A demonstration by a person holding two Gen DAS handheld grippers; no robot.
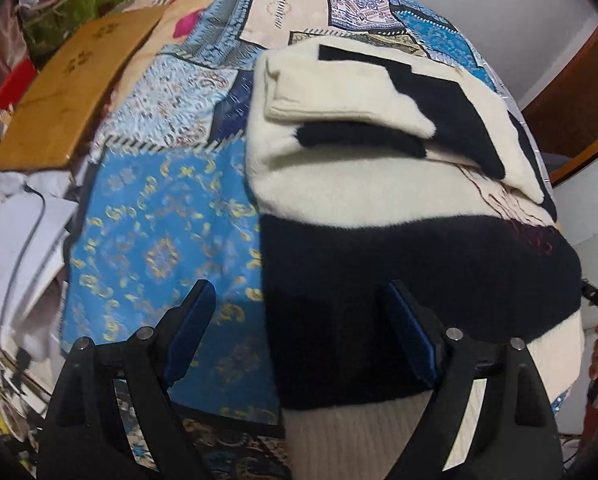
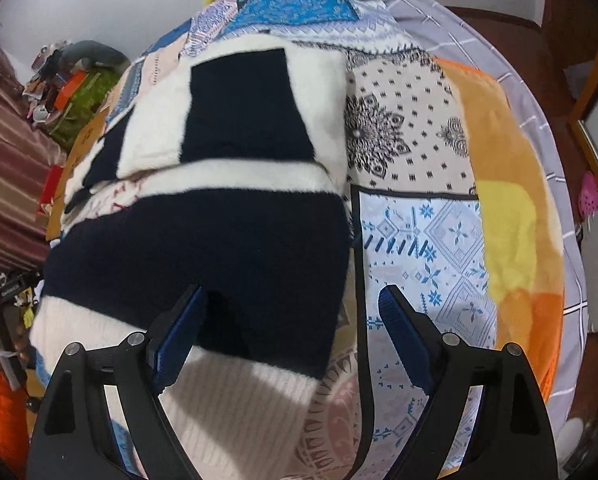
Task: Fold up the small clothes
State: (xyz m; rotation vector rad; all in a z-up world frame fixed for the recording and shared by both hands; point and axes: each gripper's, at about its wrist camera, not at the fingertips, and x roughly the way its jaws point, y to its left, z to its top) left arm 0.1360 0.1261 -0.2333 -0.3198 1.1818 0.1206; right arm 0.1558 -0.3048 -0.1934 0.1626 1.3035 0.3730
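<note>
Sweater (image 1: 379,200), cream and navy, knitted and fuzzy; lies on a patchwork quilt (image 1: 159,220) spread over a bed; fills the centre and right of the left wrist view, the centre and left of the right wrist view (image 2: 219,220).

Progress, as judged: both sleeves (image 1: 339,104) look already turned in and laid across the upper body, one cream cuff ending at centre left of the left view; the body itself is not yet folded over; the ribbed hem (image 2: 235,412) lies flat at the lower edge of both frames; so the side folds seem done, and the fold of hem toward collar, with any smoothing after, is left.

Orientation: long axis runs from the bottom of the frame to the top in both views; hem nearest the cameras, shoulder end farthest, toward upper centre; collar not visible, covered by the sleeves or too far to tell.

Left gripper (image 1: 299,344): jaws wide apart, holding nothing; one finger over the quilt just beside the sweater's left edge, the other over the navy band; whether it touches the cloth cannot be told.

Right gripper (image 2: 291,336): jaws likewise spread and empty; one finger over the navy band near the hem, the other over the quilt past the sweater's right edge.

Other items: wooden board (image 1: 67,92), upper left of the left view; orange and yellow blanket (image 2: 511,220), right of the right view.
</note>
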